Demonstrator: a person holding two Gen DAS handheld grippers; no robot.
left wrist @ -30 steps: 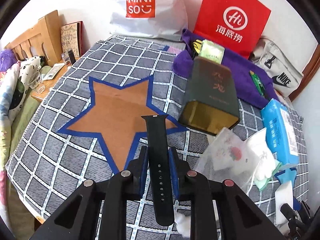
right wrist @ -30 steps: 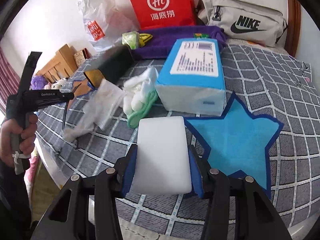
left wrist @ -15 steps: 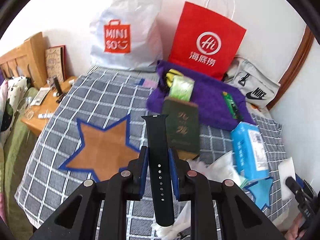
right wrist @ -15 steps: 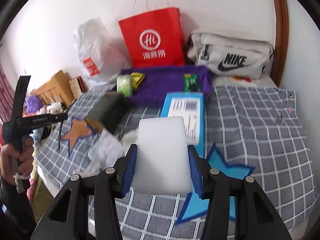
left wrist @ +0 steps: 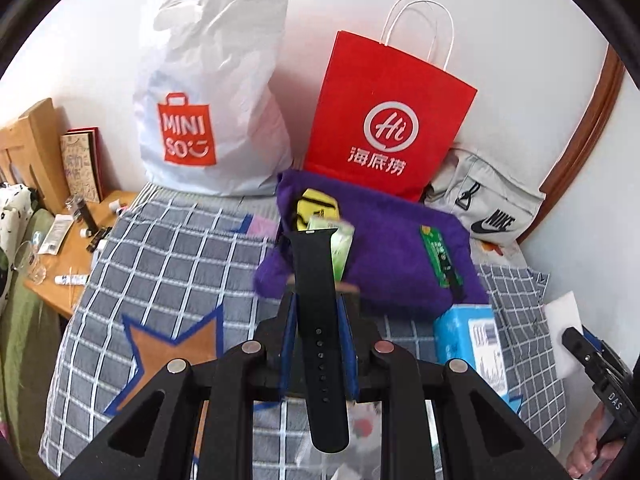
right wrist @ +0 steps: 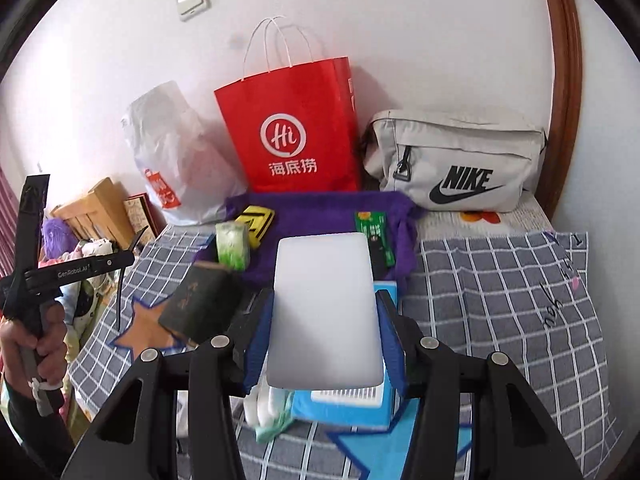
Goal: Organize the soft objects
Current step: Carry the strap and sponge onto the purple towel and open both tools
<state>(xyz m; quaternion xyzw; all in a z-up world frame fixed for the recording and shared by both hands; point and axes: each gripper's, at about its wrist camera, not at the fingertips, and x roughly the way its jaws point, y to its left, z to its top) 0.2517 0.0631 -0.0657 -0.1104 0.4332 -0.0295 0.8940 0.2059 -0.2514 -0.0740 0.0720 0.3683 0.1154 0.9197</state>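
Both grippers have risen since the earlier frames, so the checked bedspread point(left wrist: 168, 264) sits lower in view. At lower centre, the left gripper point(left wrist: 316, 320) pinches a limp, light watch strap point(left wrist: 318, 320) mid-length; the right gripper point(right wrist: 326, 320) squeezes a soft, crushable white sponge point(right wrist: 326, 308) by its edges.

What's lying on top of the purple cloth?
On the purple cloth: a yellow-black pouch, a green-white packet and a green strip package. The held white sponge hides its near middle.
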